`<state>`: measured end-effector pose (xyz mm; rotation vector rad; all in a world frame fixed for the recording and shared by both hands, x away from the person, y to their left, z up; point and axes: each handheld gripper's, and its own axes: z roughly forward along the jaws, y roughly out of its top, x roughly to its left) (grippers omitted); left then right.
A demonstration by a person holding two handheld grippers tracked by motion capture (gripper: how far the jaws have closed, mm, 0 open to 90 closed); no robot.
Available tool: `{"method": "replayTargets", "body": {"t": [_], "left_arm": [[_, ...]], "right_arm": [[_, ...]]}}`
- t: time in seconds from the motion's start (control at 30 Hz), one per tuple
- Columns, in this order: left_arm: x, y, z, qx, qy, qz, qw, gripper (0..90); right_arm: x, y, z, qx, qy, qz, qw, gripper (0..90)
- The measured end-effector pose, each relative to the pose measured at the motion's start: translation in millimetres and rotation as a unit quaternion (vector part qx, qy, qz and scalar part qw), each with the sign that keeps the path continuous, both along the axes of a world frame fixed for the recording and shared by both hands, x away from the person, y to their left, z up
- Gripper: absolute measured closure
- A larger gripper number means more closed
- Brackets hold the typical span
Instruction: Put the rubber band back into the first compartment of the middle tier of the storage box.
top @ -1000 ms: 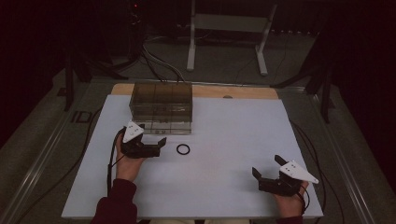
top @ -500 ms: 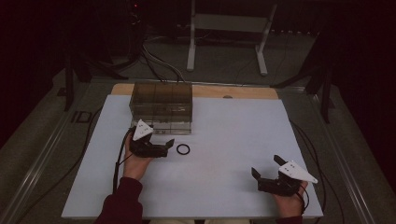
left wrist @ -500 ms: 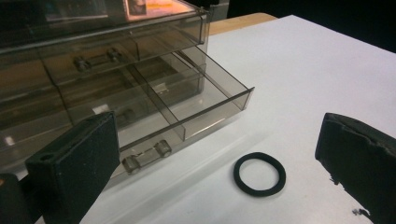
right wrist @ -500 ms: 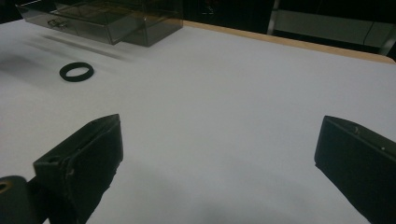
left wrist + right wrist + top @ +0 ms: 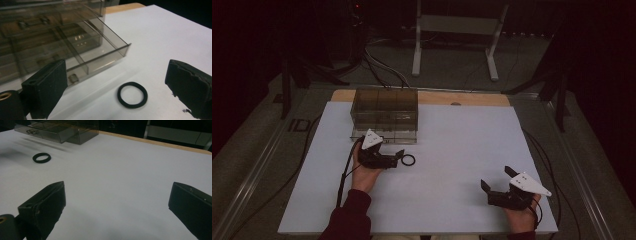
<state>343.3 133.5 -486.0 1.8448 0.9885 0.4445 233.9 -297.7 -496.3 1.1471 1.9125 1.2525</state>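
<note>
Your left gripper (image 5: 398, 159) sits near the middle-left of the white table (image 5: 452, 140), jaws spread wide and holding nothing. The black ring (image 5: 408, 160) lies flat on the table just past the jaw tips; in the left gripper view the ring (image 5: 132, 94) shows between the two jaws and a bit ahead of them, touching neither. Your left hand (image 5: 362, 172) wraps the gripper body from below, dark red sleeve (image 5: 349, 217) coming in from the bottom edge, cable trailing back along the forearm.

The clear smoky drawer box (image 5: 384, 114) stands at the far side of the table, just behind your left gripper. Its bottom drawer (image 5: 100, 53) is pulled out toward you (dividers visible inside; what lies in the compartments is too blurred to tell). The ring is near the open drawer's front edge but apart from it, resting on bare table.

Your right gripper (image 5: 498, 187) is near the front right corner of the table, well apart from the ring and the box. Its jaws are also wide open with nothing between them; the right gripper view shows bare white table in the gap, with the ring (image 5: 41, 158) and the box (image 5: 60, 128) far off at the upper left. Your right hand (image 5: 522, 215) grips it from below.

A wooden strip (image 5: 462, 97) runs along the table's far edge.
</note>
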Motion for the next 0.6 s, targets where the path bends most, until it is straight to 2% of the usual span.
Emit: {"method": "replayTargets", "body": {"t": [0.3,0.6], "left_arm": [[3.0,-14.7,-9.7,0.016,0.021,-0.028,0.9993,14.1],[8.8,-27.1,-21.4,0.049,0.036,-0.027,0.9978,24.3]], "right_arm": [[0.2,0.8,-0.2,-0.001,0.000,0.002,1.0000,1.4],[0.3,1.7,-0.3,-0.004,0.000,0.003,1.0000,1.4]]}}
